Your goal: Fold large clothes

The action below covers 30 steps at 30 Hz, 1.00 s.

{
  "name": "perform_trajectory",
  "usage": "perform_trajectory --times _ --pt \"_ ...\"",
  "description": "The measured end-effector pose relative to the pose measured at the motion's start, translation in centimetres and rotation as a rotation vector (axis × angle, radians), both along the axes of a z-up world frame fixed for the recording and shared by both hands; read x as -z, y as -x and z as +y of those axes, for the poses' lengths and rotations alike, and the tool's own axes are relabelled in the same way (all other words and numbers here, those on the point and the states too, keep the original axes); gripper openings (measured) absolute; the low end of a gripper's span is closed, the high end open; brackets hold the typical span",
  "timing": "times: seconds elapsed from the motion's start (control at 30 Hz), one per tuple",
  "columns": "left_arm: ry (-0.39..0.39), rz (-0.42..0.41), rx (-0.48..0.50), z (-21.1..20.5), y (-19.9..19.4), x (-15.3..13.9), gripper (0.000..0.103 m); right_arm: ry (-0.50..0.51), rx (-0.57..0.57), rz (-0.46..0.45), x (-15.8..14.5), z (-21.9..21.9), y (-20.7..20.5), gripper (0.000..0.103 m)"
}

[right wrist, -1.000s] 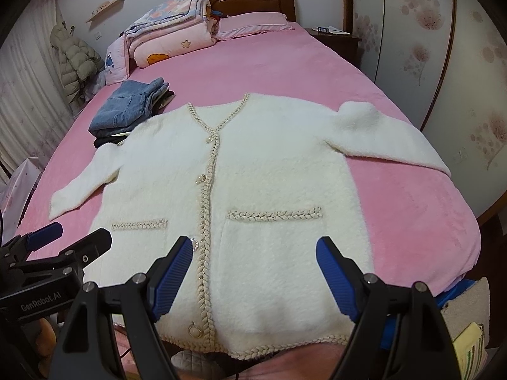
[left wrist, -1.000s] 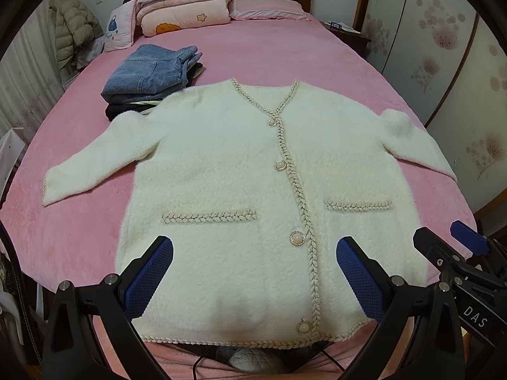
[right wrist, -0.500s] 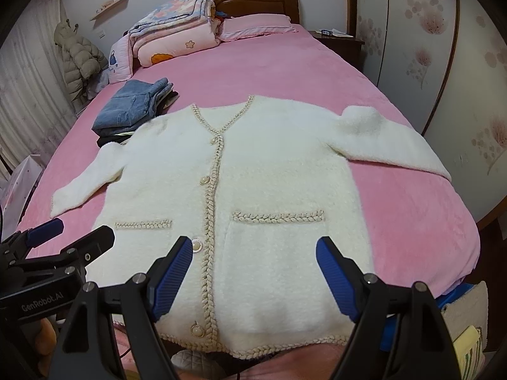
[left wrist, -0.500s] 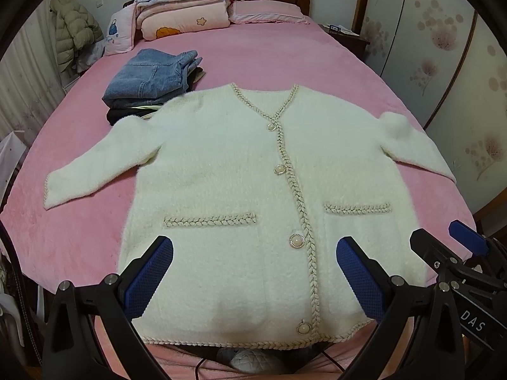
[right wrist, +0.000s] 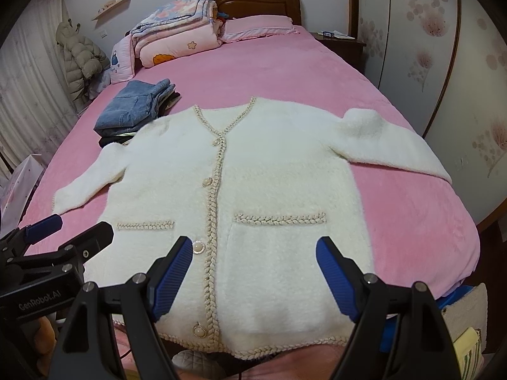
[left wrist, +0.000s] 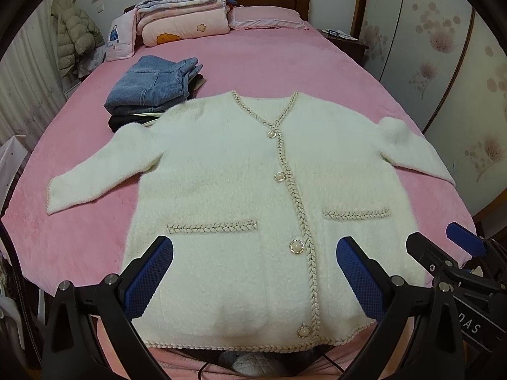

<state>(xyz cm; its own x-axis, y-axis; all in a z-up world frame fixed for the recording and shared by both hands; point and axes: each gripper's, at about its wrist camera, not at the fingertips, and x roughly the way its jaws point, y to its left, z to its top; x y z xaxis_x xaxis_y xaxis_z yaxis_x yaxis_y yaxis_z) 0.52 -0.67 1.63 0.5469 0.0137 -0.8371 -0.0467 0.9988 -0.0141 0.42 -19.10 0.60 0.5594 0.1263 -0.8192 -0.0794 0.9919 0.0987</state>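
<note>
We look down a wide bed covered in a pink plush blanket (left wrist: 285,63), which fills most of both frames. Spread flat across the centre and lower half of each view lies a large cream fluffy cardigan (left wrist: 221,190) with braided beige trim, front side up, buttoned, its hem nearest us at the foot of the bed. Its sleeves reach outward, one toward the left edge of the frame, the other toward the right edge. Four round pearl buttons run down the braided front edge, and two trimmed pocket openings sit on either side of it.

At the upper left of the cardigan, touching its shoulder, rests a stack of folded blue denim jeans (left wrist: 152,85) on top of dark folded garments. Along the top of the frame, against a dark wooden headboard (right wrist: 259,0), folded pink and floral quilts (left wrist: 183,9) are piled beside a pink pillow (left wrist: 266,17).

Our left gripper (left wrist: 255,275) hovers at the bottom of its view, blue-padded jaws spread wide above the hem, holding nothing. Our right gripper (right wrist: 255,269) is likewise spread wide and empty over the lower cardigan.
</note>
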Motion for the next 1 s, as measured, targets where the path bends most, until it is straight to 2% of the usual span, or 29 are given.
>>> perform_trajectory --times 0.37,0.8,0.9,1.0 --pt "-0.027 -0.010 0.012 -0.6 -0.3 -0.8 0.102 -0.010 -0.003 -0.015 -1.1 0.0 -0.1 0.081" --pt "0.002 -0.005 0.069 -3.1 -3.4 -2.4 0.102 -0.020 0.009 -0.085 -2.9 -2.2 -1.3 0.081" --pt "0.028 -0.038 0.088 -4.1 -4.7 -3.6 0.102 -0.014 0.031 -0.109 -3.4 -3.5 -2.0 0.081" --pt "0.021 -0.123 0.096 -5.3 -5.8 -5.4 0.102 -0.001 0.063 -0.132 -4.0 -5.2 -3.0 0.081"
